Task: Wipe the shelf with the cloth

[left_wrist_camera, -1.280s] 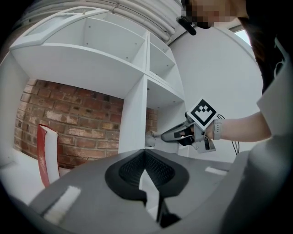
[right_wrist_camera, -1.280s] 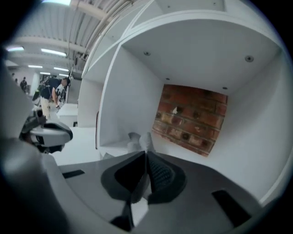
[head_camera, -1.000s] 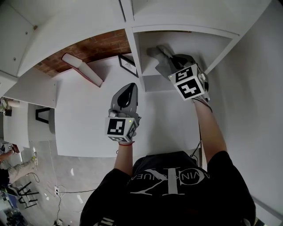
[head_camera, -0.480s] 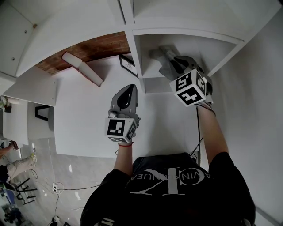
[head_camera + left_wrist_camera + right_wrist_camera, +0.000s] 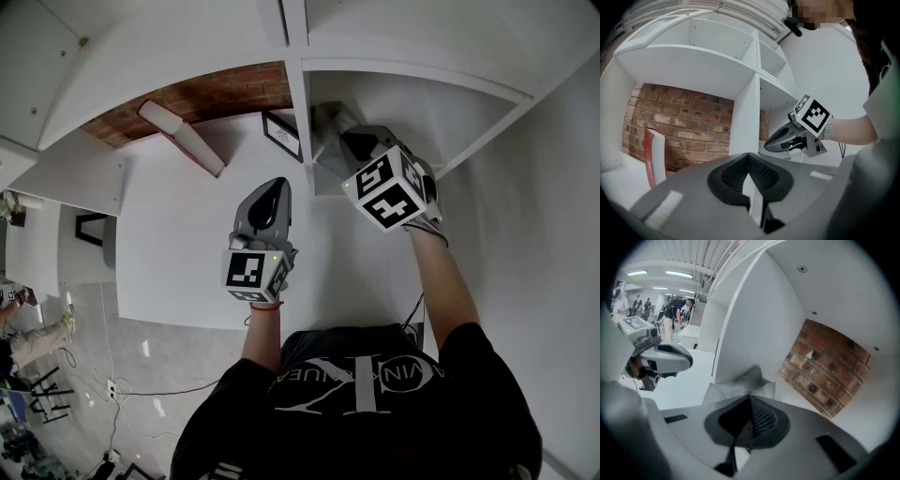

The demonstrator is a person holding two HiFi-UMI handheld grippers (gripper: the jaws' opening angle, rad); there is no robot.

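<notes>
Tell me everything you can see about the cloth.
The cloth is grey, finely woven or mesh-like, soft and crumpled into a peak. It lies on the white shelf floor, at the foot of the divider. The right gripper, whose jaws have just closed, pinches its near edge.

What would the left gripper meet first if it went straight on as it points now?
Most likely the shelf's white upright divider, straight ahead of the left gripper, though depth is unclear.
</notes>
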